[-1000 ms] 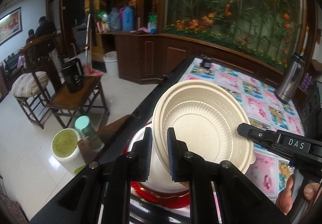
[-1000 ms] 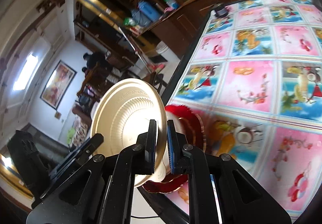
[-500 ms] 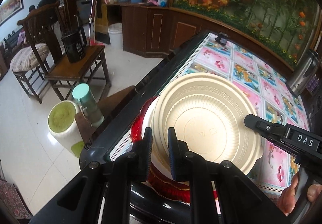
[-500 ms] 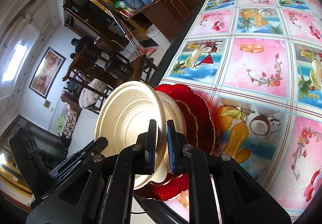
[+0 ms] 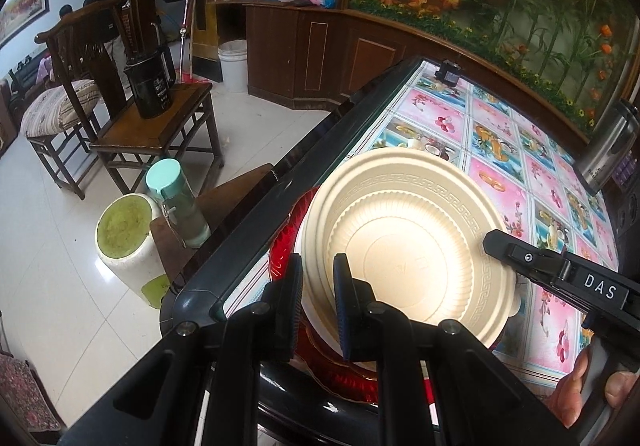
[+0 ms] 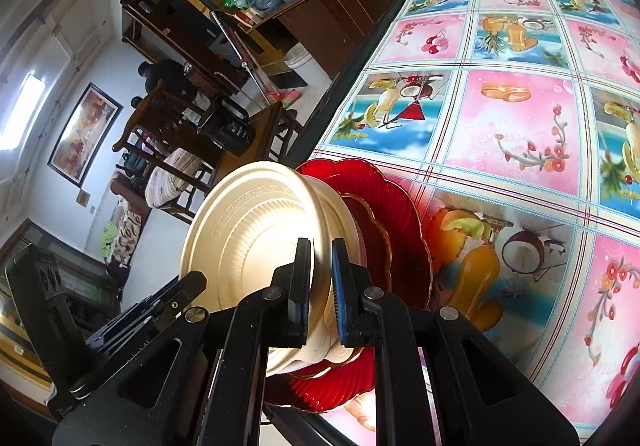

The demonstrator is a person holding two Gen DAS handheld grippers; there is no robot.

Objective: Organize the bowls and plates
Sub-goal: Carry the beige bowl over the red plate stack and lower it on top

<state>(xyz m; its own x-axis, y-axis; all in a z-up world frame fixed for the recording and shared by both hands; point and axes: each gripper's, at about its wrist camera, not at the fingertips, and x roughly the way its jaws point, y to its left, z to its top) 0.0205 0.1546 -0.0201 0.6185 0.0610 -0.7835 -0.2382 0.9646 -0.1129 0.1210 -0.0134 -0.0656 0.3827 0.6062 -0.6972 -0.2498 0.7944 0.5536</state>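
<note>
A cream ribbed bowl (image 5: 408, 246) is tilted low over a stack of red plates (image 5: 282, 246) at the table's near left corner. My left gripper (image 5: 318, 286) is shut on the bowl's near rim. The right gripper (image 5: 490, 242) comes in from the right, and its fingers pinch the opposite rim. In the right wrist view the right gripper (image 6: 322, 286) is shut on the bowl (image 6: 256, 230), with the left gripper (image 6: 192, 282) at the far rim. A small gold-edged red plate lies on a larger red plate (image 6: 404, 213). A paler bowl edge (image 5: 316, 322) shows under the cream one.
The flowered tablecloth (image 6: 520, 117) stretches away behind the stack. The table's dark edge (image 5: 248, 230) runs beside the plates. A mint-capped bottle (image 5: 176, 201), a white bin (image 5: 124, 242) and a chair with a black jug (image 5: 150, 85) stand on the floor left. A steel flask (image 5: 612, 149) is far right.
Both grippers have brought the cream bowl down and closer to the red plates; more of the plates now shows around it. Both grips stay the same.
</note>
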